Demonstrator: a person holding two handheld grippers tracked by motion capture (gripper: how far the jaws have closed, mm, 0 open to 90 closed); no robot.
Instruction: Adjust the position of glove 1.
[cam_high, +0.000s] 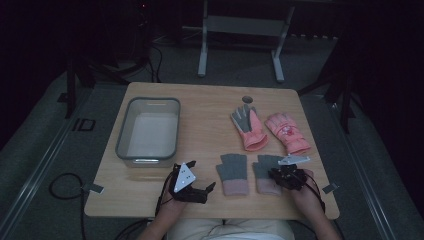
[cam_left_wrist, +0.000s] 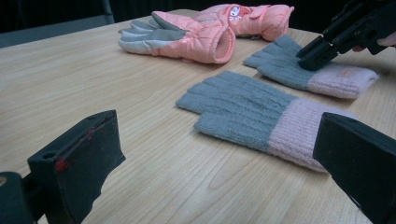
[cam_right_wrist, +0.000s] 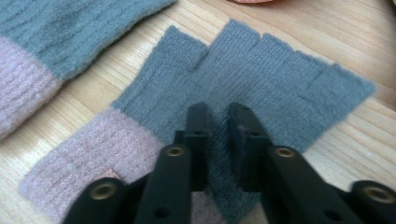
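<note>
Pinching down on knit fabric, the right claw (cam_right_wrist: 219, 140) has its jaws nearly together, a ridge of grey wool bunched between them, on the palm of the right-hand fingerless glove (cam_high: 265, 175) near the desk's front edge. The bite looks shallow; judging from the right gripper view, a firmer pinch that takes both layers near the pink cuff would keep the glove from slipping free when lifted. Its twin, the second fingerless glove (cam_left_wrist: 261, 116), lies flat just beside it, grey body and pink cuff untouched.

The left claw (cam_left_wrist: 210, 158) hangs with jaws wide apart and empty, low over the desk (cam_high: 205, 125), aimed at that second glove. Farther back lie two pink padded gloves, one palm-up showing grey patches (cam_high: 248, 128), the other (cam_high: 287, 132) bearing a small cartoon-like patch whose detail is too blurred to make out. A grey plastic tub (cam_high: 148, 131) stands empty at the left, a likely destination for the gloves.

A small tag on the gripped glove's cuff carries no legible writing; no brand can be read anywhere.
</note>
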